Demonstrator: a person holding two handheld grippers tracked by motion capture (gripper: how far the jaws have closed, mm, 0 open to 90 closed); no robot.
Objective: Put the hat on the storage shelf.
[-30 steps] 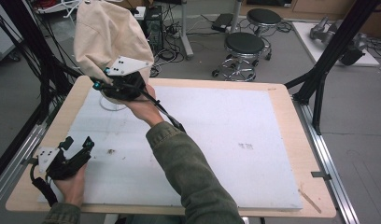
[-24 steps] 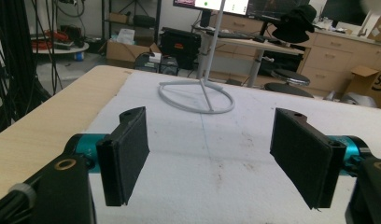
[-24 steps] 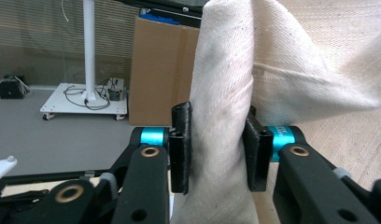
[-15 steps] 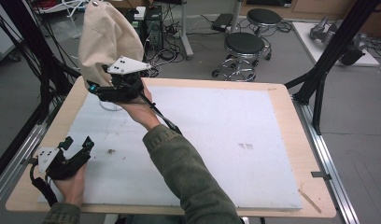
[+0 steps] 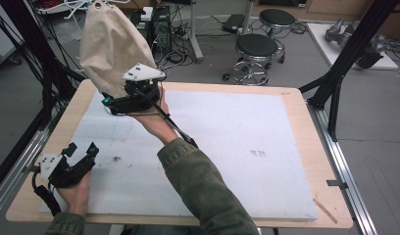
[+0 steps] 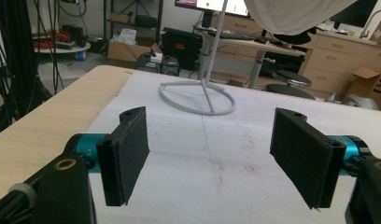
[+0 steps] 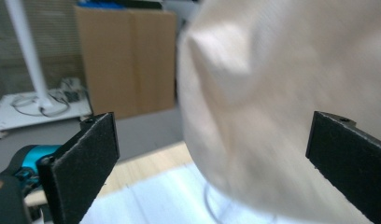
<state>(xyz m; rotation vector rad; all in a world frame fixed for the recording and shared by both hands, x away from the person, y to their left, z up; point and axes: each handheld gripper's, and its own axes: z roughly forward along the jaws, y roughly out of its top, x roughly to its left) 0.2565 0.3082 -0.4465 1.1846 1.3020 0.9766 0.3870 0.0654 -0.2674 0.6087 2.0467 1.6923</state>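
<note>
1. At the far left corner of the worktop (image 5: 296,105), a cream cloth bag (image 5: 112,46) hangs from a white wire stand (image 6: 198,95) whose ring base rests on the white foam mat (image 5: 237,147).
2. The right gripper (image 5: 120,100) is held up at the bag's lower edge, just beside the cloth; its fingers (image 7: 83,161) have just been opening and now stand spread wide.
3. In the right gripper view the bag bulges between and beyond the spread fingers, with no pad pressing on it; whether the cloth brushes either pad is hard to tell through the blur.
4. The left gripper (image 5: 83,156) rests low at the near left of the mat, well apart from the bag.
5. Its fingers (image 6: 125,156) are spread too, with bare mat between them.
</note>
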